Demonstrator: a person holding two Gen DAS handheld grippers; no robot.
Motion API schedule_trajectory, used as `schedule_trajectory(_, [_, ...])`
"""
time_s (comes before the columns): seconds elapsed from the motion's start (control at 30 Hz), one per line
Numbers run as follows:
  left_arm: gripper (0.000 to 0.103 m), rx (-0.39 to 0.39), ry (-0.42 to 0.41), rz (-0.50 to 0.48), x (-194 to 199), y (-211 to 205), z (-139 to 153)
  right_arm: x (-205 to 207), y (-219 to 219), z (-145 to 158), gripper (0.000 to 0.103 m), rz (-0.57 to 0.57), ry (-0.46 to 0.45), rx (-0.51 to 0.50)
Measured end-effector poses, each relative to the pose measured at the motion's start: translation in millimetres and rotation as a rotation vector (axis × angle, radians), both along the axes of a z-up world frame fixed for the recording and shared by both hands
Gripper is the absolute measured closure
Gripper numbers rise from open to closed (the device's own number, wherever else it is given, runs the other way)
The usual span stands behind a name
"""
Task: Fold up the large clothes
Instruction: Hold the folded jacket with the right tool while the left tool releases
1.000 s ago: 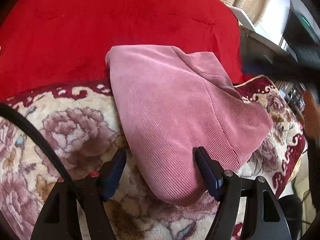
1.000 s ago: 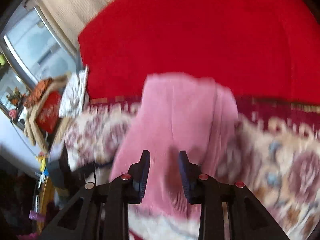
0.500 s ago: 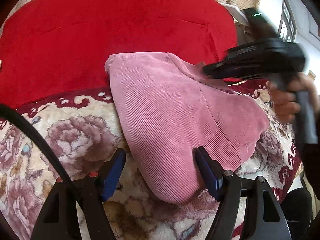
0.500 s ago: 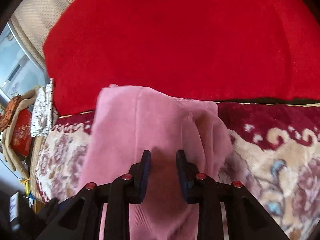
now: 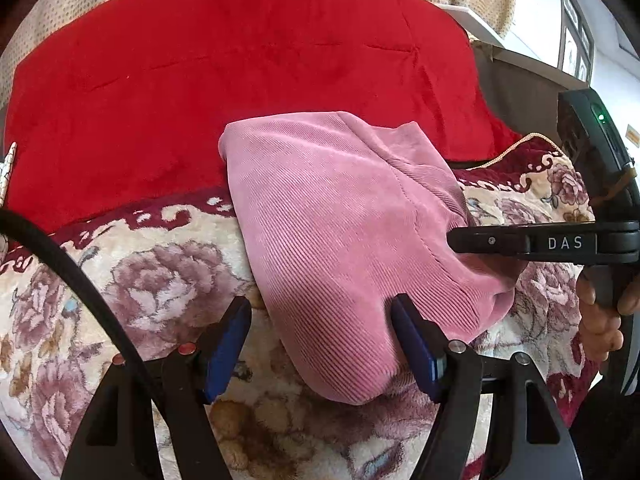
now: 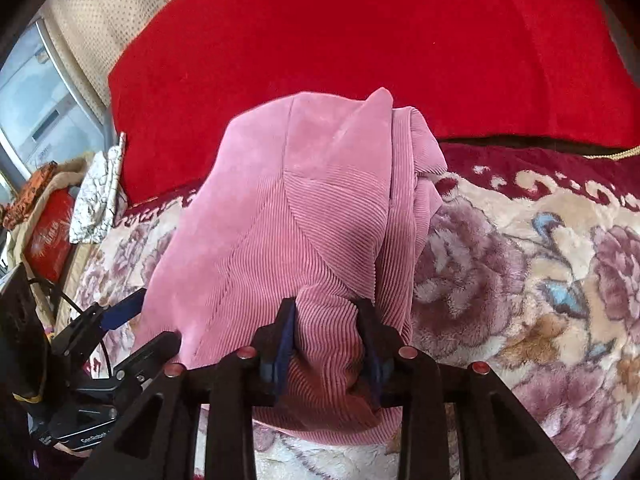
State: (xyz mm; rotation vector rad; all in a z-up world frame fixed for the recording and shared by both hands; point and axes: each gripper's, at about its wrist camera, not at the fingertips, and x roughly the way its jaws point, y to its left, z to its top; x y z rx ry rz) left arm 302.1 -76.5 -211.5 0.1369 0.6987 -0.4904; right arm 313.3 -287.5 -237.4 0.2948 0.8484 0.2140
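The right gripper has a bunched ridge of the pink garment between its two blue pads, and the jaws are opening at this moment; the cloth fills the gap and touches both pads, so it still counts as grasped. Beyond those fingers the garment runs away in a folded, ribbed heap, its far end lying up against the red cushion. To the right of the fingers is the floral blanket that the garment rests on. To the left, low down, the other gripper shows with one blue pad just beside the garment's edge, and past it a cluttered corner of bags and a window.

The left gripper stands released, its blue pads wide apart. The near, rounded end of the garment lies between them: it touches or nearly touches the right pad, while the left pad is clear of it, over the blanket. Nothing is pinched. A black cable curves across the blanket to the left of the fingers. Ahead of the fingers the garment stretches to the red cushion. To the right, the right gripper's black body, lettered DAS, comes in level from the side with its tip on the garment's right edge; a hand grips its handle at the frame's edge. Behind that are a beige curtain and a white wall.
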Motion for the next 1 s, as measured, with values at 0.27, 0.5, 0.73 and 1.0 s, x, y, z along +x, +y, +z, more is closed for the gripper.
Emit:
schedule_trajectory(0.27, [0.022, 0.016, -0.01, 0.036, -0.3, -1.6, 1.9, -9.5, 3.0, -4.9, 0.068, -0.014, -0.061, -0.026])
schedule_trajectory(0.5, [0.016, -0.047, -0.145, 0.086, -10.3, 17.8, 27.7, -14.1, 16.2, 6.1, 0.068, -0.027, -0.118, -0.133])
schedule_trajectory(0.73, [0.016, -0.012, -0.108, 0.171, 7.9, 20.3, 11.1, -19.6, 30.3, 9.3, 0.068, -0.037, -0.147, -0.24])
schedule_trajectory(1.0, [0.015, -0.05, -0.09, 0.17, 12.8, 24.4, 6.5, -21.8, 35.9, 11.0, 0.067, -0.039, -0.171, -0.304])
